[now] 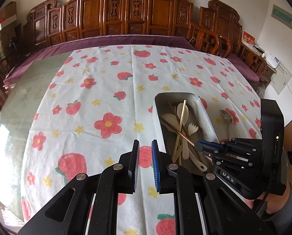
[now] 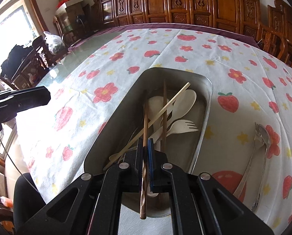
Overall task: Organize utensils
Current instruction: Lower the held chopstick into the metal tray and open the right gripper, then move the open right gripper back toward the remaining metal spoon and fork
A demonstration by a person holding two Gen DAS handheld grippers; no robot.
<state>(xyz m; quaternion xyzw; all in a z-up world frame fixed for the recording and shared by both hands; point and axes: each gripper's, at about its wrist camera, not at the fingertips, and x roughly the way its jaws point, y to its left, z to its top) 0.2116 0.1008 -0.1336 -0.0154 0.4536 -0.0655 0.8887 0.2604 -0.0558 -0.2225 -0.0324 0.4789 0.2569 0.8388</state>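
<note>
A metal tray (image 2: 207,105) sits on the flowered cloth and holds cream plastic spoons (image 2: 187,99), a cream fork (image 2: 183,127) and several chopsticks. My right gripper (image 2: 145,144) is shut on a copper-brown chopstick (image 2: 145,125) over the tray's near end; it also shows in the left wrist view (image 1: 199,145). A light wooden chopstick (image 2: 165,107) lies across the tray. A metal spoon (image 2: 262,137) and a metal fork (image 2: 258,195) lie on the cloth right of the tray. My left gripper (image 1: 145,146) is open and empty, above the cloth left of the tray (image 1: 157,105).
The flowered cloth (image 1: 98,90) covers a glass-topped table. Carved wooden chairs (image 1: 130,13) line the far edge. More chairs and bags stand at the left by the window (image 2: 51,43).
</note>
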